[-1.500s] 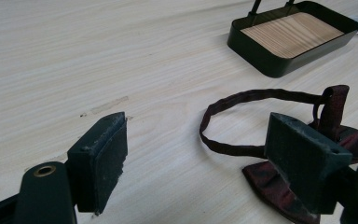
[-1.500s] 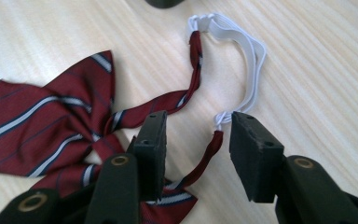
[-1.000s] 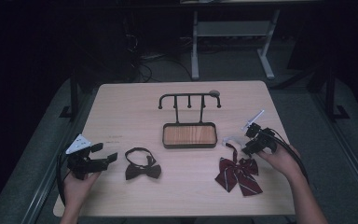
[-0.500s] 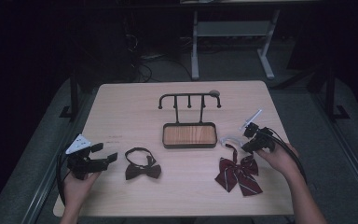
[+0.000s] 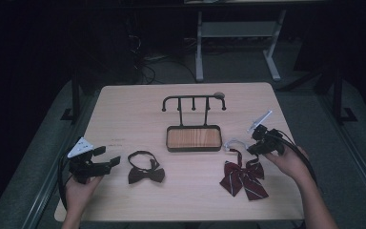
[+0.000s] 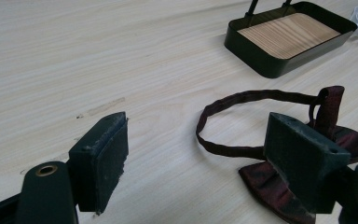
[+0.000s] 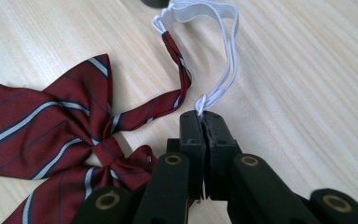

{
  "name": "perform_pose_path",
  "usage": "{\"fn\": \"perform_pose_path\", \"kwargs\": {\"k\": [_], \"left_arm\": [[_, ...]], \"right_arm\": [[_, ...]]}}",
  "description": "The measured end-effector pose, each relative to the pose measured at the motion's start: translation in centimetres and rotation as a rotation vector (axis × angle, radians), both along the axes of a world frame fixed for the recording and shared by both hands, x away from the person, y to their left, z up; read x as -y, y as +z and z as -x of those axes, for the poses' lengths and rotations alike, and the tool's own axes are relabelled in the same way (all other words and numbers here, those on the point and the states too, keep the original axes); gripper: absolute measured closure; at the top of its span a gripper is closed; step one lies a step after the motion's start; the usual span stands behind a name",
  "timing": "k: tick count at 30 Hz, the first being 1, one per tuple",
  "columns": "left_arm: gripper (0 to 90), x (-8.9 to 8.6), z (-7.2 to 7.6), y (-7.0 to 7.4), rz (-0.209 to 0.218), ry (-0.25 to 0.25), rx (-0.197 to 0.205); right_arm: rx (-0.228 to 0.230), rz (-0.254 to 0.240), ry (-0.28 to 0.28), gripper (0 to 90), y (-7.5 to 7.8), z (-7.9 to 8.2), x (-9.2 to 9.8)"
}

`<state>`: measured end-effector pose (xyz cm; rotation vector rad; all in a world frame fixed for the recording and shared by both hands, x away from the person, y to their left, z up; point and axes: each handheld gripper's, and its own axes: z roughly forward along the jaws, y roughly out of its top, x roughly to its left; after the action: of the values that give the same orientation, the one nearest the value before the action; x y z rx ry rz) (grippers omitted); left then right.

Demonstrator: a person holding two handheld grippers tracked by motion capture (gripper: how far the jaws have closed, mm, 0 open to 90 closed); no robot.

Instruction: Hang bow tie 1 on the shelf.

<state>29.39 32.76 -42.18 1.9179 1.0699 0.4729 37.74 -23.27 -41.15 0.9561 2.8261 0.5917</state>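
A dark red striped bow tie (image 5: 243, 177) (image 7: 51, 126) lies on the table at the front right. Its white elastic band (image 5: 232, 143) (image 7: 214, 46) runs up into my right gripper (image 5: 251, 149) (image 7: 206, 119), which is shut on the band's end. A plain dark bow tie (image 5: 145, 171) (image 6: 265, 184) with a strap loop lies at the front left. My left gripper (image 5: 108, 156) (image 6: 196, 123) hovers just left of it, open, with part of the strap loop between its jaws but untouched.
A black rack with hooks (image 5: 193, 99) stands mid-table over a black tray with a wooden floor (image 5: 193, 138) (image 6: 289, 35). A small round dark object (image 5: 218, 95) lies behind the rack. Bare wooden tabletop (image 5: 124, 109) stretches to the back left.
The right gripper has closed on the white elastic and lifted it slightly off the table. The left gripper has stayed in place.
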Motion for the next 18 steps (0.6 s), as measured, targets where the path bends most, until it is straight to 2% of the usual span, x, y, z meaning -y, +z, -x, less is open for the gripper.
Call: {"fn": "perform_pose_path", "kwargs": {"k": [6,8,12,16,18], "left_arm": [[21.3,0.0,0.0,0.0,0.009,0.006,0.000],[21.3,0.0,0.0,-0.1,0.013,0.007,0.000],[21.3,0.0,0.0,0.0,0.009,0.004,0.006],[21.4,0.1,0.0,0.0,0.008,0.005,0.002],[21.3,0.1,0.0,0.0,0.007,0.004,0.002]], "right_arm": [[0.024,-0.010,0.052,87.4,1.6,0.6,-0.1],[0.040,-0.012,0.076,87.4,2.6,1.0,-0.1],[0.048,-0.027,0.104,87.4,3.6,1.5,-0.3],[0.059,-0.023,0.141,87.4,4.9,1.9,-0.5],[0.056,-0.021,0.142,87.4,5.2,2.0,-0.6]]}}
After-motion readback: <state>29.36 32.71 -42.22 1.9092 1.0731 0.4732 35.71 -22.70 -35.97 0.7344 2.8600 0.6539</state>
